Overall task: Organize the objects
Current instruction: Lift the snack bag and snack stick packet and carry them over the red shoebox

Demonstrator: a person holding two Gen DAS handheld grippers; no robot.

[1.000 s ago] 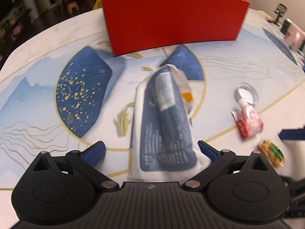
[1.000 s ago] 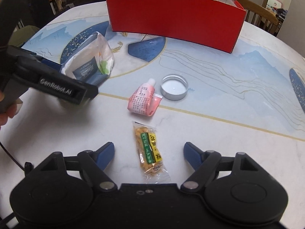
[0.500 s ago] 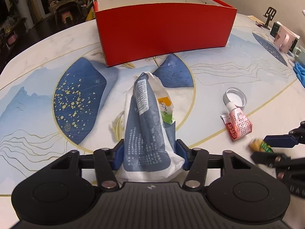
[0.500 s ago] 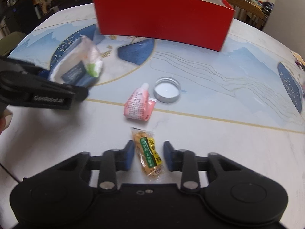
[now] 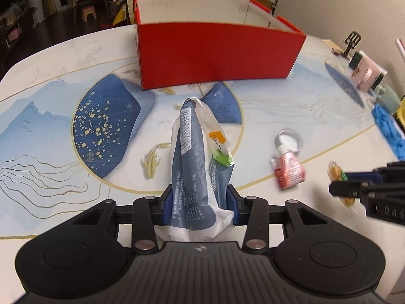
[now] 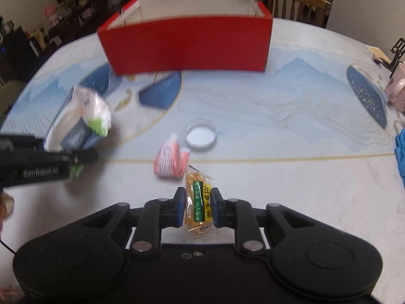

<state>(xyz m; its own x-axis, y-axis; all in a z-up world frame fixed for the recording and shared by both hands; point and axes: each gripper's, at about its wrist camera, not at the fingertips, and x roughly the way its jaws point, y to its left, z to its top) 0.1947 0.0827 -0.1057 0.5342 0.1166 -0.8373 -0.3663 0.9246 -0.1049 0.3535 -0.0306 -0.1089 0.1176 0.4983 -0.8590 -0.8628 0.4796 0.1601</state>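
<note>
My left gripper is shut on a white and blue tissue pack and holds it above the table; the pack also shows in the right wrist view. My right gripper is shut on a small yellow-green snack packet, lifted off the table; the packet shows at the right in the left wrist view. An open red box stands at the back of the table, also in the right wrist view. A pink tube and a round lid lie on the table.
The table has a blue and gold pattern. Pink and green boxes, a blue cloth and a phone stand sit at the right edge. A wooden chair stands behind the box.
Both grippers closed on their objects, the left on the tissue pack and the right on the snack packet, and both have lifted them off the table toward the red box.
</note>
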